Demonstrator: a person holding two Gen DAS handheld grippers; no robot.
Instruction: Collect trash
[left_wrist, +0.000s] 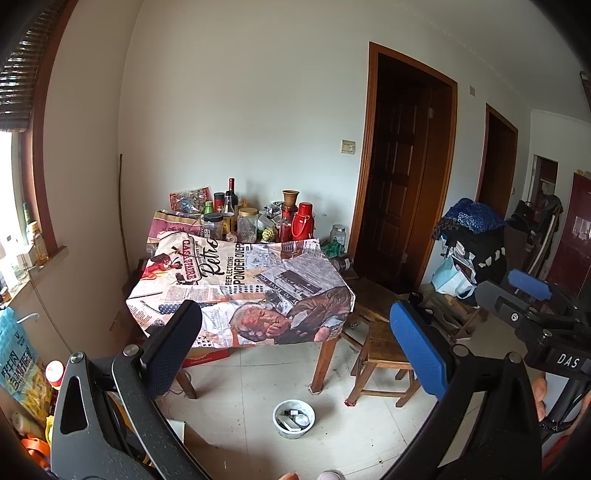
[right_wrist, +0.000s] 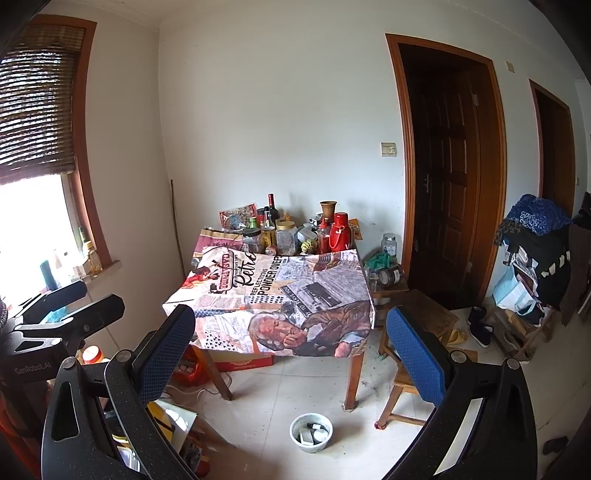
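A small white bin stands on the tiled floor in front of the table; it holds a few pale items. It also shows in the right wrist view. My left gripper is open and empty, held in the air well short of the table. My right gripper is open and empty too, at about the same distance. The right gripper shows at the right edge of the left wrist view. The left gripper shows at the left edge of the right wrist view.
A wooden table with a printed newspaper-style cloth carries jars, bottles and a red flask at its far end. Wooden stools stand right of it. Boxes and bags lie at the lower left. Piled clothes sit at the right.
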